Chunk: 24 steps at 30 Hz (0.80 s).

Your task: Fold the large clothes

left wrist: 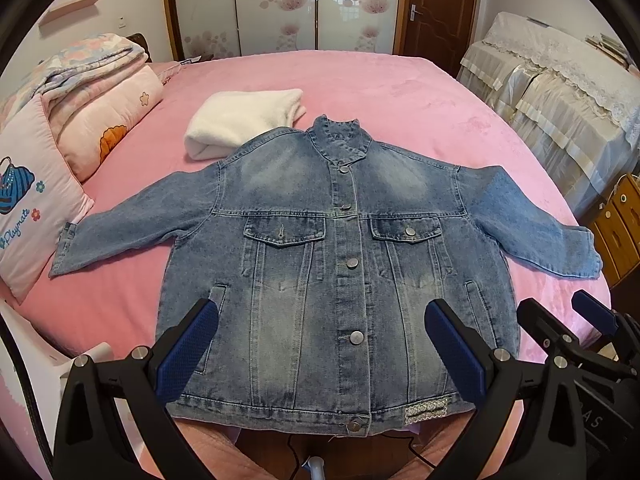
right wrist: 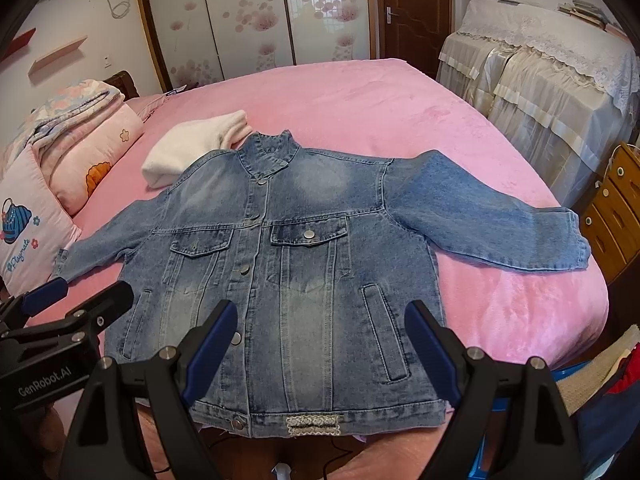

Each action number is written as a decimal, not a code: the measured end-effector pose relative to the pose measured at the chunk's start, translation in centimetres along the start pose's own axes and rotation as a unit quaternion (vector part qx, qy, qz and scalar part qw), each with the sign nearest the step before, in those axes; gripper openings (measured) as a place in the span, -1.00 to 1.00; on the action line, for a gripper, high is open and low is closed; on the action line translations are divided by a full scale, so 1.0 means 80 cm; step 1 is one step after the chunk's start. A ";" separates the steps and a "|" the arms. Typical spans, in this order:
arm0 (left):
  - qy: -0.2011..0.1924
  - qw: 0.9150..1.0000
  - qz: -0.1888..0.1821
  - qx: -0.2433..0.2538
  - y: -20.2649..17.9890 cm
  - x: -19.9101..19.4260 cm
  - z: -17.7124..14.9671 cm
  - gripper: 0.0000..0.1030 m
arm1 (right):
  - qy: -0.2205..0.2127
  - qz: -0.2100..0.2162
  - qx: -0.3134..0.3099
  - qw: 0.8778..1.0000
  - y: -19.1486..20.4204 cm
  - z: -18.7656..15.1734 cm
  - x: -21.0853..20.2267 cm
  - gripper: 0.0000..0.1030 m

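A blue denim jacket (left wrist: 340, 248) (right wrist: 288, 264) lies front up and buttoned on the pink bed (left wrist: 420, 92) (right wrist: 360, 92), sleeves spread to both sides, hem nearest me. My left gripper (left wrist: 320, 344) hovers open above the hem, holding nothing. My right gripper (right wrist: 320, 344) is also open over the jacket's lower right half, empty. In the left wrist view the right gripper (left wrist: 560, 320) shows at the right edge. The left gripper (right wrist: 80, 292) shows at the left edge of the right wrist view.
A folded white garment (left wrist: 244, 120) (right wrist: 192, 148) lies behind the jacket's left shoulder. Pillows and folded quilts (left wrist: 80, 112) (right wrist: 60, 152) sit at the left. A lace-covered cabinet (left wrist: 560, 92) and a wooden drawer unit (right wrist: 616, 216) stand to the right.
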<state>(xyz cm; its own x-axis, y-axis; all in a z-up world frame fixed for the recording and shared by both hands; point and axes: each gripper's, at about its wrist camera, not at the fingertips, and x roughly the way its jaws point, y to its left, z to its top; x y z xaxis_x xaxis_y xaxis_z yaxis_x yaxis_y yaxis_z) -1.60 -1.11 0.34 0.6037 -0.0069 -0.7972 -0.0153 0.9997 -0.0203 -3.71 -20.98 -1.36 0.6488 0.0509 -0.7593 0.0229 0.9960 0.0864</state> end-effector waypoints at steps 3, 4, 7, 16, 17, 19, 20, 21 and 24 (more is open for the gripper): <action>0.002 1.000 -0.004 0.003 -0.001 0.000 -0.001 0.98 | -0.003 0.000 0.002 1.000 -0.001 0.000 -0.003 0.68; 0.003 1.000 -0.004 0.005 -0.001 0.000 -0.001 0.98 | -0.003 -0.001 0.002 1.000 -0.001 0.000 -0.003 0.68; 0.001 1.000 -0.003 0.008 -0.004 -0.002 -0.003 0.98 | -0.005 0.001 0.002 1.000 -0.001 0.000 -0.004 0.68; 0.001 1.000 -0.002 0.009 -0.005 -0.003 -0.003 0.98 | -0.016 -0.002 -0.004 1.000 0.000 0.000 -0.012 0.68; 0.001 1.000 -0.002 0.009 -0.005 -0.003 -0.003 0.98 | -0.016 -0.002 -0.004 1.000 0.000 0.000 -0.012 0.68; 0.003 1.000 -0.001 0.009 -0.005 -0.003 -0.004 0.98 | -0.017 -0.002 -0.004 1.000 0.000 0.000 -0.013 0.68; 0.003 1.000 -0.001 0.009 -0.005 -0.003 -0.005 0.98 | -0.016 -0.002 -0.005 1.000 0.000 0.000 -0.012 0.68; 0.003 1.000 -0.001 0.009 -0.005 -0.003 -0.005 0.98 | -0.016 -0.002 -0.004 1.000 0.000 0.000 -0.013 0.68; 0.004 1.000 -0.001 0.008 -0.005 -0.004 -0.006 0.98 | -0.016 0.000 -0.003 1.000 -0.001 0.000 -0.013 0.68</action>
<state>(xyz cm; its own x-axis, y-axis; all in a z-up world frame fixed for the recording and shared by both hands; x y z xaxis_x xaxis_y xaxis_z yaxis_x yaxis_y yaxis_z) -2.15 -1.50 0.29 0.5977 -0.0090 -0.8016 -0.0022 0.9999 -0.0128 -4.34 -21.09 -0.58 0.6721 0.0479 -0.7389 0.0189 0.9965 0.0817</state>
